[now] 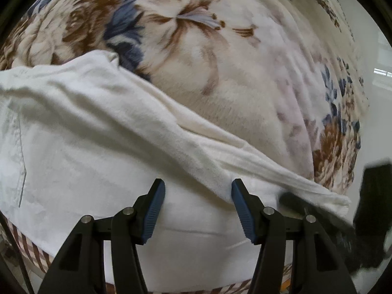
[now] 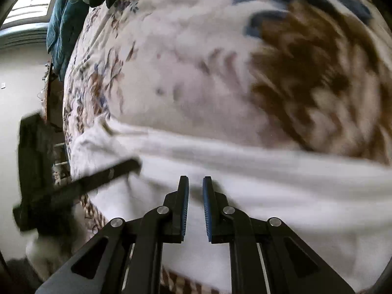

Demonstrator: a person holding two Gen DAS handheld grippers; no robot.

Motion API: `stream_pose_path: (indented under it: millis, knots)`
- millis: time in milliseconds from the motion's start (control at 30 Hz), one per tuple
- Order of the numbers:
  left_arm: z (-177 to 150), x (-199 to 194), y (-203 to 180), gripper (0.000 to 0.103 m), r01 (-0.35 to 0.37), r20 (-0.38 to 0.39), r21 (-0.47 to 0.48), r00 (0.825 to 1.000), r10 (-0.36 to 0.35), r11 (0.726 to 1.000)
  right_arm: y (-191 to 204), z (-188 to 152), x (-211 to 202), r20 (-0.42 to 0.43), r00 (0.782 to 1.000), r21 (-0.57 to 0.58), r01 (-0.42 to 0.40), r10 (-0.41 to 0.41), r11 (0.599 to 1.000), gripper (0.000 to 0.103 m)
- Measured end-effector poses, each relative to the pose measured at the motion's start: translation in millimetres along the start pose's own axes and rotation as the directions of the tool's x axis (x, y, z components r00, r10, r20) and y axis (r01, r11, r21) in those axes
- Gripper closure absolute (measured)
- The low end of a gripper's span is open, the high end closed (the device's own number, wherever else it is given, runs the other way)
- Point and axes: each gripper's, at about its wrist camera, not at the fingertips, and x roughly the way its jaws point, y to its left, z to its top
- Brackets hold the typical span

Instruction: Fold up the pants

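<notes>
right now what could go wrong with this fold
The left tool is open over the pants with nothing pinched, so closing here may catch only the top layer. The right tool is nearly shut, and blur hides whether it has cloth. The plush blanket could get grabbed too.

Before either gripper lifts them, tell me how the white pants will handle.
The white pants will probably be floppy: they already drape in soft folds over the floral blanket. Their fuzzy surface suggests decent grip, not slipperiness. Lifted at one point, the rest will likely sag.
</notes>
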Motion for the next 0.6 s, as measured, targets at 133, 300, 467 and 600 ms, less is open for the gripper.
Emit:
stream_pose_path:
  millis: [133, 300, 467, 600]
  knots:
    - [-18, -7, 25, 0.049, -0.049, -0.019, -0.021, 0.999, 0.049, 0.999, -10, 16, 2, 0.033, 0.985, 0.010, 0.170, -0.170, 0.985, 0.103]
    - [-62, -42, 83, 0.049, -0.007, -0.018, -0.143, 1.000, 0.005, 0.990, -30, -26, -48, 0.054, 0.993, 0.209, 0.093, -0.106, 0.974, 0.070]
    - [-102, -27, 126, 0.049, 0.076, -0.131, -0.335, 0.983, -0.126, 0.939, -34, -121, -57, 0.004, 1.000, 0.434, -0.001, -0.001, 0.901, 0.044]
    - [-109, -6, 128, 0.049, 0.141, -0.140, -0.431, 0.965, -0.220, 0.891, -34, -159, -21, 0.003, 0.997, 0.568, -0.065, 0.077, 0.820, 0.044]
